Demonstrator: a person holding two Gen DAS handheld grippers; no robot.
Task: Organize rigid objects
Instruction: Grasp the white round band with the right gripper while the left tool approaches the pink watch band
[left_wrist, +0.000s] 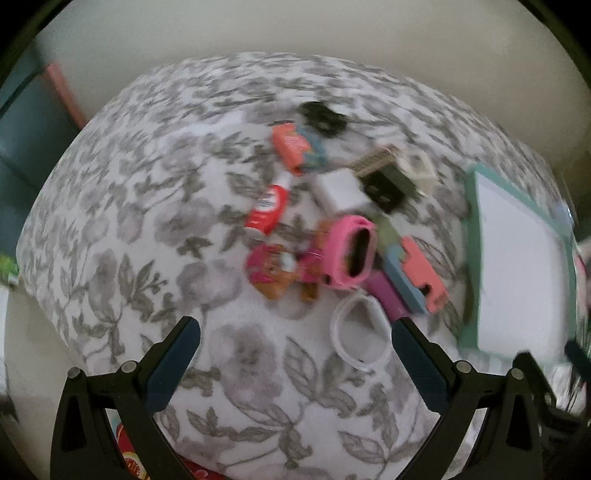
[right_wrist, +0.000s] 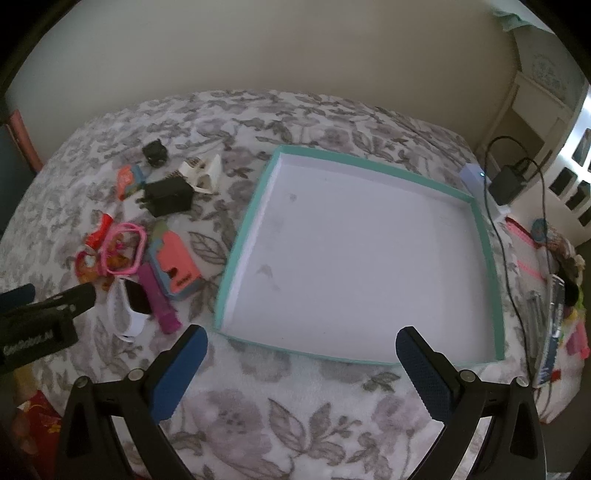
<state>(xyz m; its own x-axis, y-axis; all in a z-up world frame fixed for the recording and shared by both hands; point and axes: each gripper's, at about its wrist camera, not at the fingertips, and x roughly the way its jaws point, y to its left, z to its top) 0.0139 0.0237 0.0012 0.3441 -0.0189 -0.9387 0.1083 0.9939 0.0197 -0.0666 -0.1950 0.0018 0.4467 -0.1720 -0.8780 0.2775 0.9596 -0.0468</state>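
Both grippers hang over the floral blanket (right_wrist: 295, 413), and both are spread wide with nothing between their fingers. Ahead of the left gripper (left_wrist: 295, 332) sits the jumble of small rigid things: a white band (left_wrist: 360, 332) lies just inside its right finger (left_wrist: 417, 362), with a pink watch case (left_wrist: 351, 251) beyond it and a purple stick (left_wrist: 386, 297) beside that. Farther out, a red tube (left_wrist: 266, 210), a coral case (left_wrist: 424, 275), a black charger (left_wrist: 386, 188) and a white block (left_wrist: 338, 190) crowd together; this view is blurred, so finer detail is lost. The right gripper (right_wrist: 301, 341) faces the teal-rimmed tray (right_wrist: 245, 229), whose near edge runs just past its fingertips, its white floor bare. The pile lies to the left of the tray, apart from it. The left gripper's black body pokes in at the left edge of the right view, just beside the white band.
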